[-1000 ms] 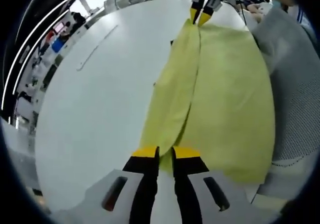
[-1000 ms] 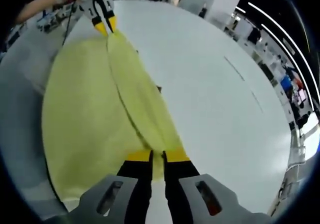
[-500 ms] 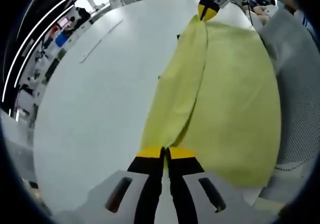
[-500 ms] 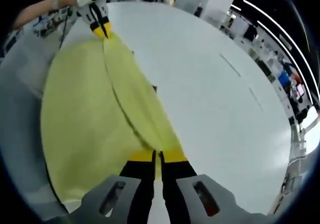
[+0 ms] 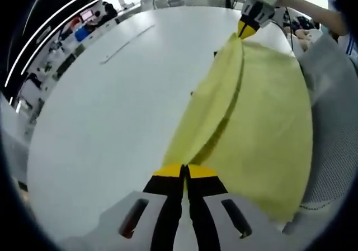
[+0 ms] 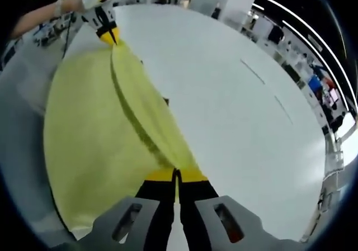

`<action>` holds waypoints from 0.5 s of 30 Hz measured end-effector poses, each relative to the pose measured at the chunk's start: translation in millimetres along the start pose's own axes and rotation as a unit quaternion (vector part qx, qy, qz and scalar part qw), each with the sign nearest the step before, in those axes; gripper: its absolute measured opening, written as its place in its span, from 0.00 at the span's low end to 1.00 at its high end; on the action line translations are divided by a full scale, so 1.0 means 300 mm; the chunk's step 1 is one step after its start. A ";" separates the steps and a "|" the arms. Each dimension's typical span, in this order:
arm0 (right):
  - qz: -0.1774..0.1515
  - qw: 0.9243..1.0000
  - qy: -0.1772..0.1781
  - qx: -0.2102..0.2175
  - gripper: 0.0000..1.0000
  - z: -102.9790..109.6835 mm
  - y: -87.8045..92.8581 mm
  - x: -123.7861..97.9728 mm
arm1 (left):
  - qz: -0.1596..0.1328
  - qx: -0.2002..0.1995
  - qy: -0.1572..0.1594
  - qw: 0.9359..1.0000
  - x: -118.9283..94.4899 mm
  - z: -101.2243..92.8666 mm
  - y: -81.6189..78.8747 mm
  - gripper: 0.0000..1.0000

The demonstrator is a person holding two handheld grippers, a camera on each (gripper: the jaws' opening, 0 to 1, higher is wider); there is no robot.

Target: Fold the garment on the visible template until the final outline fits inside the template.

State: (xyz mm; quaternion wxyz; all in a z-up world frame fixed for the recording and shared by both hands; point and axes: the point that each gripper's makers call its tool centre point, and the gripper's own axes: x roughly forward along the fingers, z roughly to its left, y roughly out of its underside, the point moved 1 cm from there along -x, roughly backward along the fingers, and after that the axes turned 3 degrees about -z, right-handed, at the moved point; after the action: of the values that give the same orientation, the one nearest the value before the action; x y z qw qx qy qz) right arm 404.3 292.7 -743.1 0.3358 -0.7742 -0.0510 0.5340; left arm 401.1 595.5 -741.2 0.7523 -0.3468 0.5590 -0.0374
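Now, in the left gripper view, the white worktop [image 5: 100,111] spreads across the left; at lower centre the left tongs [image 5: 185,171] are pinched tight on the yellow garment [image 5: 263,133], which runs to the upper right. In the right gripper view, the right tongs [image 6: 176,175] clamp the cloth's other end at lower centre.

Each claw [image 5: 185,171] [image 6: 175,175] has black jaws with yellow tips on a grey housing.
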 end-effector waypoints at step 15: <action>-0.006 0.999 0.011 0.045 0.02 -0.034 0.014 0.008 | -0.032 -0.095 -0.015 0.995 0.008 0.031 -0.005 0.00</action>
State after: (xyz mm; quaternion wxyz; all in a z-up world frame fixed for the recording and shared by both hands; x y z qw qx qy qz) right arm 412.9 285.8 -745.5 0.3740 -0.7640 -0.0273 0.5250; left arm 410.5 597.7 -741.1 0.7227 -0.4343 0.5376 -0.0030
